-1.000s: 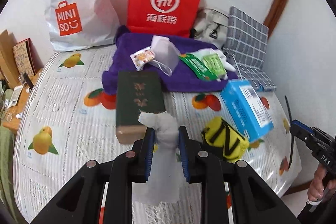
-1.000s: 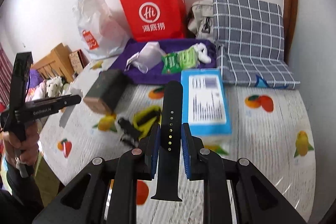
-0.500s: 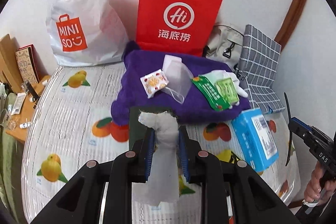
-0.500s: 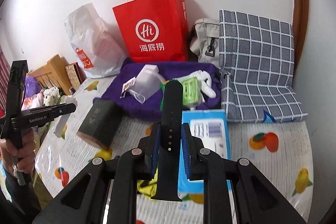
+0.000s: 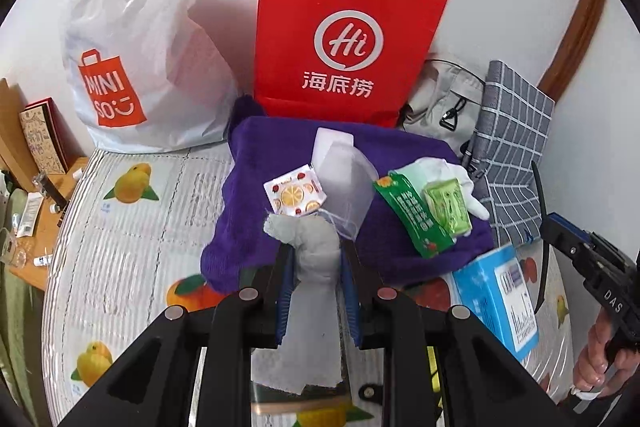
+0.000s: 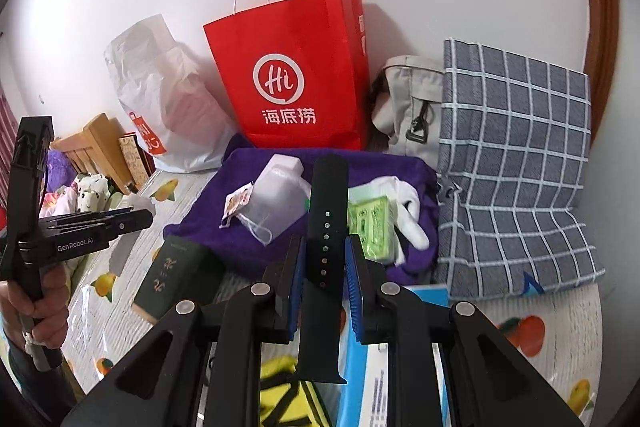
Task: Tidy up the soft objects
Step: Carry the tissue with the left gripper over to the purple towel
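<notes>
My left gripper (image 5: pixel 314 255) is shut on a grey cloth (image 5: pixel 316 291) that hangs between its fingers, held above the near edge of a purple towel (image 5: pixel 280 155). My right gripper (image 6: pixel 326 255) is shut on a black watch strap (image 6: pixel 326 223), upright between the pads, above the towel (image 6: pixel 224 199). On the towel lie a clear pouch (image 5: pixel 340 179), an orange-print packet (image 5: pixel 294 193), a green packet (image 5: pixel 412 215), a light green pack (image 5: pixel 446 207) and a white glove (image 5: pixel 464 183).
A red paper bag (image 5: pixel 344 43) and a white Miniso bag (image 5: pixel 132 39) stand against the wall. A grey checked cushion (image 6: pixel 516 163), a blue box (image 5: pixel 500 299), a dark green box (image 6: pixel 176 271) and a yellow-black item (image 6: pixel 288 399) lie on the fruit-print bed.
Both grippers have moved forward toward the purple towel and the bags, each still holding its item. The dark green box has dropped out of the left wrist view.
</notes>
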A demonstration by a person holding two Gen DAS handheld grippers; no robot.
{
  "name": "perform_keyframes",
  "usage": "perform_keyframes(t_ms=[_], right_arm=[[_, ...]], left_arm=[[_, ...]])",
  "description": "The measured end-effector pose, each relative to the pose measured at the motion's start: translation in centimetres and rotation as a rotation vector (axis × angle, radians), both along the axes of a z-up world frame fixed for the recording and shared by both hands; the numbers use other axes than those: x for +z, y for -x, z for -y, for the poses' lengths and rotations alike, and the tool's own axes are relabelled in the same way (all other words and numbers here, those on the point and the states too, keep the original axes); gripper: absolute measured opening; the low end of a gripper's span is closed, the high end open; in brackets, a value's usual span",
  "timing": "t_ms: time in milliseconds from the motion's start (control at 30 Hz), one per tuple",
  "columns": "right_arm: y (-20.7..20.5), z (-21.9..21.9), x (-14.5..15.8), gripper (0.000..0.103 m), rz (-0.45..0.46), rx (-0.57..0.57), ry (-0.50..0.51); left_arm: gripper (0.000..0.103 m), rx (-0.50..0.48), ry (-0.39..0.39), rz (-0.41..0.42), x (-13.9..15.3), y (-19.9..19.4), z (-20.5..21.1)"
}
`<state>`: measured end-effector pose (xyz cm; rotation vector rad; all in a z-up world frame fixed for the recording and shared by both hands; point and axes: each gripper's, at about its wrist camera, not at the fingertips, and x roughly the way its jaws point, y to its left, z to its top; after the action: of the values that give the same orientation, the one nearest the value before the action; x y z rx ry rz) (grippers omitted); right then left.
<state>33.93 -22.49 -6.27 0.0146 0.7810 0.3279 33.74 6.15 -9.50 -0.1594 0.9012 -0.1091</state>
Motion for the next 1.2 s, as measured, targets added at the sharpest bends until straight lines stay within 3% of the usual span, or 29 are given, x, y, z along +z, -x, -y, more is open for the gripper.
perform_keyframes(t_ms=[200, 567, 900, 1200], right_arm=[[-3.0, -0.8, -0.4, 0.02, -0.002, 0.005, -0.008], [-8.5, -1.4, -1.8, 0.02, -0.027, -0.008, -0.018], [-12.5, -1.1, -7.8, 0.021, -0.145, -0.038, -0.027], [-13.9, -1.4, -10.7, 0.021, -0.195, -0.047, -0.022]], left_arm=[[0.022, 0.027, -0.002, -0.013, -0.1, -3.2, -0.7], [0.022, 0.04, 0.023, -0.103, -3.4, -8.8, -1.2], [0.022, 0.068, 0.053, -0.162, -6.3, -11.6, -2.6], [0.022, 0.078, 0.075, -0.198, -7.7, -12.7, -2.7]])
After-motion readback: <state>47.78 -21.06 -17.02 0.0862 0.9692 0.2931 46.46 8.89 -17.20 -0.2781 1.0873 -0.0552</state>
